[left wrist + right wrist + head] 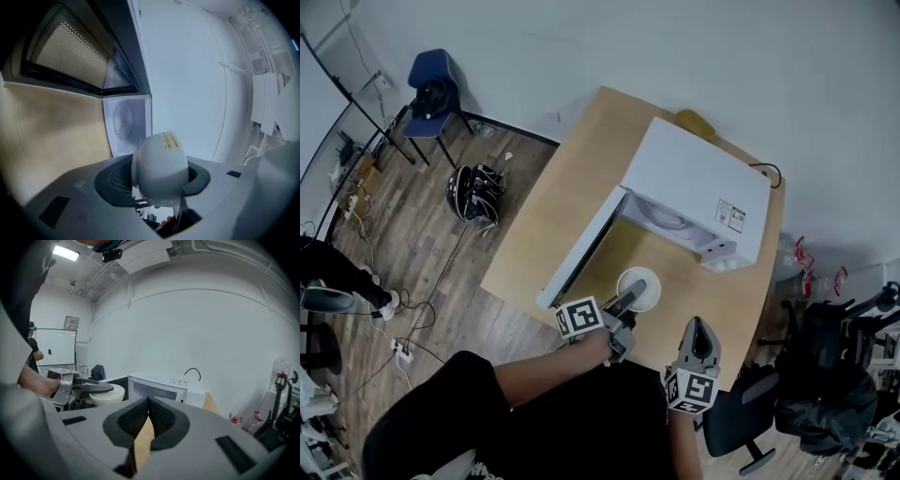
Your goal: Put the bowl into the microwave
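Observation:
In the head view a white bowl (641,284) hangs over the wooden table (546,211), just in front of the white microwave (698,183), and my left gripper (630,298) is shut on its near rim. The microwave's door (581,248) stands swung open to the left. The left gripper view shows the bowl (159,168) side-on between the jaws, a sticker on its underside, with the open cavity and its turntable (124,119) straight ahead. My right gripper (698,330) hovers at the table's near right edge, jaws shut and empty (149,404). From there the bowl (107,394) shows at the left.
The open door takes up the table's left middle. A yellow object (696,122) lies behind the microwave near the wall. On the floor to the left stand a blue chair (431,89) and a dark helmet-like bag (475,192), with cables around. A black office chair (741,422) is at the near right.

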Tool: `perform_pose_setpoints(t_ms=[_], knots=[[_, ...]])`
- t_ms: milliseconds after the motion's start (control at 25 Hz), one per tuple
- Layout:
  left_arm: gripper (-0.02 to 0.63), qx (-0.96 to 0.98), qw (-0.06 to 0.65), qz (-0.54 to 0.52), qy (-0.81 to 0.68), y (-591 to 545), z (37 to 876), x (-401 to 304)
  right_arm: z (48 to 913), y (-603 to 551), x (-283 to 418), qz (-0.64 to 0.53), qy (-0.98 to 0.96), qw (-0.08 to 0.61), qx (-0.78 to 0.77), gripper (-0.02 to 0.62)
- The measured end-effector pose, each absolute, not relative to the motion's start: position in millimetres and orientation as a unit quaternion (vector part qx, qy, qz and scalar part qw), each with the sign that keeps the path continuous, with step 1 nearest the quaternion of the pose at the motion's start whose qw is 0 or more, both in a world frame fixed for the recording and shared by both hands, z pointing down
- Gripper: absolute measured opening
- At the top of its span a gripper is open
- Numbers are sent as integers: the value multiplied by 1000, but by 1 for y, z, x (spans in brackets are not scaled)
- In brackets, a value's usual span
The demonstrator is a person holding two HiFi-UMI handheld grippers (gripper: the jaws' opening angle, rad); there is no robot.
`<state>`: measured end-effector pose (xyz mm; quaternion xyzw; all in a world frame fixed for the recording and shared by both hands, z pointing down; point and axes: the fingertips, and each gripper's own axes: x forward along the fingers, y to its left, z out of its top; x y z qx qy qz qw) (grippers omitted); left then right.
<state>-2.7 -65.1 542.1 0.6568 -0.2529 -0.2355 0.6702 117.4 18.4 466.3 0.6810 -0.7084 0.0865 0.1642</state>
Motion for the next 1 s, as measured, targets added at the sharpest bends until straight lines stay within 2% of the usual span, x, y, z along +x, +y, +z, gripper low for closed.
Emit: perform_pose_setpoints(t_ms=[320,1000], knots=[[216,667,654,-240,-265,-117,552,32,469,-8,133,82,-721,157,670,60],[216,660,642,-207,-330,-234,639,70,499,-60,182,127,-722,153,662,60]])
